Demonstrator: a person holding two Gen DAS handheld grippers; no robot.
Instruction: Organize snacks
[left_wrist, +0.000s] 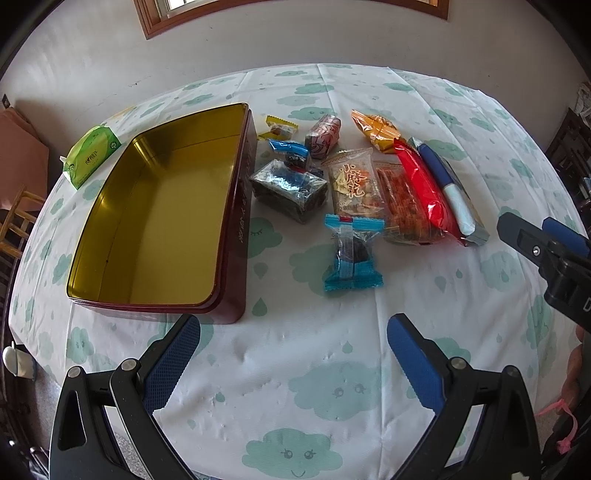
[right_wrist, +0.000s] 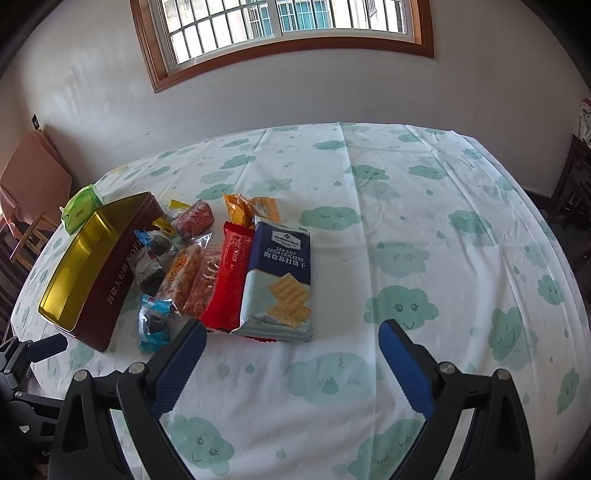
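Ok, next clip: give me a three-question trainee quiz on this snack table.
1. True or false: the dark red rectangular metal tin with the gold inside already holds a snack.
2. Which packet lies furthest from the tin: A) the navy and pale blue soda cracker packet, B) the black seaweed block in clear wrap, C) the blue-ended clear candy wrapper?
3. Fill in: the left tongs and right tongs are both ____.

Key: 1 false, the tin is empty; 2 A; 3 open, holding nothing.
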